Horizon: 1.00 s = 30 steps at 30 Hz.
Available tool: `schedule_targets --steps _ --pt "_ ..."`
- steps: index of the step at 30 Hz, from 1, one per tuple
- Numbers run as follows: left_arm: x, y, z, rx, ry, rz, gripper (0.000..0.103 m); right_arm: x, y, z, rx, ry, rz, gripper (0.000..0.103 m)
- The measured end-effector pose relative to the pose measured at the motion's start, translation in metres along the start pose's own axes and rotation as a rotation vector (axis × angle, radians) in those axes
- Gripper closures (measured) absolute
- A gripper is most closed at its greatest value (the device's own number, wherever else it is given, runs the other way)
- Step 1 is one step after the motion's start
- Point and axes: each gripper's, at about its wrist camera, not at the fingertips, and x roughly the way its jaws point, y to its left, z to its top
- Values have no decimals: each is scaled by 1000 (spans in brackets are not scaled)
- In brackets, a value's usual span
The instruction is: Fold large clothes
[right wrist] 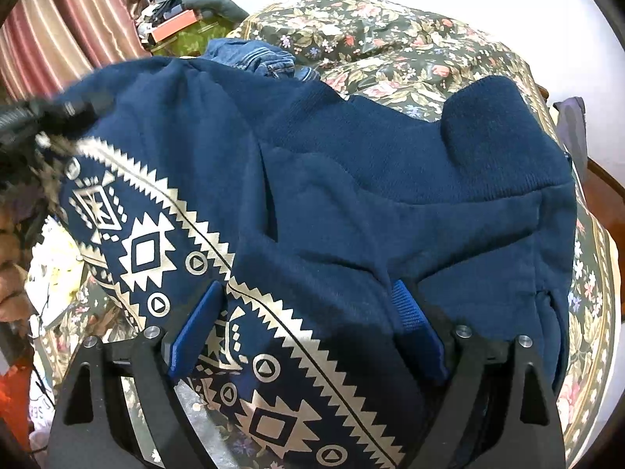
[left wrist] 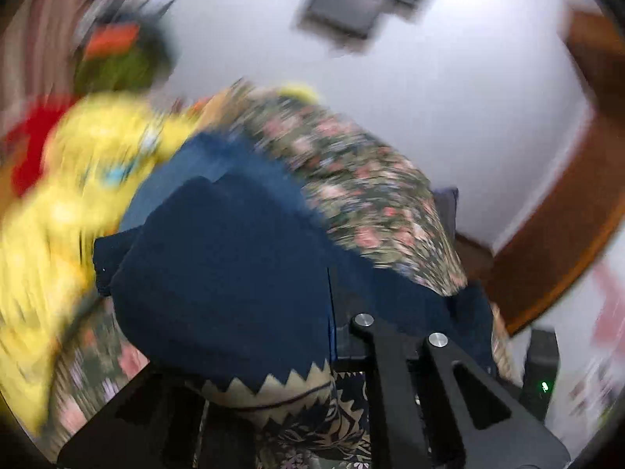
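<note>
A navy sweatshirt (right wrist: 351,179) with a cream geometric band lies spread on a floral bedspread (right wrist: 390,39). My right gripper (right wrist: 308,312) is open, its blue pads either side of the sweatshirt's patterned band. In the blurred left wrist view the same sweatshirt (left wrist: 234,258) hangs over my left gripper (left wrist: 332,332) and covers the fingertips; the fabric is bunched there, and I cannot see whether the jaws are shut. The left gripper also shows at the sweatshirt's far left edge in the right wrist view (right wrist: 58,113).
Blue jeans (right wrist: 254,56) lie behind the sweatshirt. A yellow garment (left wrist: 90,164) and a red one (left wrist: 31,136) lie to the left. A striped curtain (right wrist: 66,19), cluttered items (right wrist: 175,19) and a wooden bed frame (left wrist: 566,215) border the bed.
</note>
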Motion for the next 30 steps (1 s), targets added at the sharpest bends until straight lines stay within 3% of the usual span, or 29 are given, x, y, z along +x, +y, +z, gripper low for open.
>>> schedule_targets --steps 3,8,11,15,17,21,28,30 --pt "-8 -66 -3 217 -45 -31 93 -5 -4 -4 19 -8 12 16" --pt "-1 -139 -23 372 14 -181 93 -52 -18 -29 59 -53 41 16" --pt "10 -166 -40 408 86 -250 93 -85 -42 -56 114 -82 -38 16" --pt "33 -176 -67 365 260 -363 93 -116 -79 -88 204 -75 -157 16" --pt "46 -181 -84 376 320 -354 93 -128 -94 -101 236 -78 -202 16" --pt "49 -187 -104 455 345 -303 92 -148 -110 -116 289 -98 -226 16" --pt "6 -181 -86 484 312 -281 56 -174 -102 -115 303 -190 -210 16" --pt "-11 -173 -76 470 272 -295 31 -175 -101 -111 297 -212 -227 16"
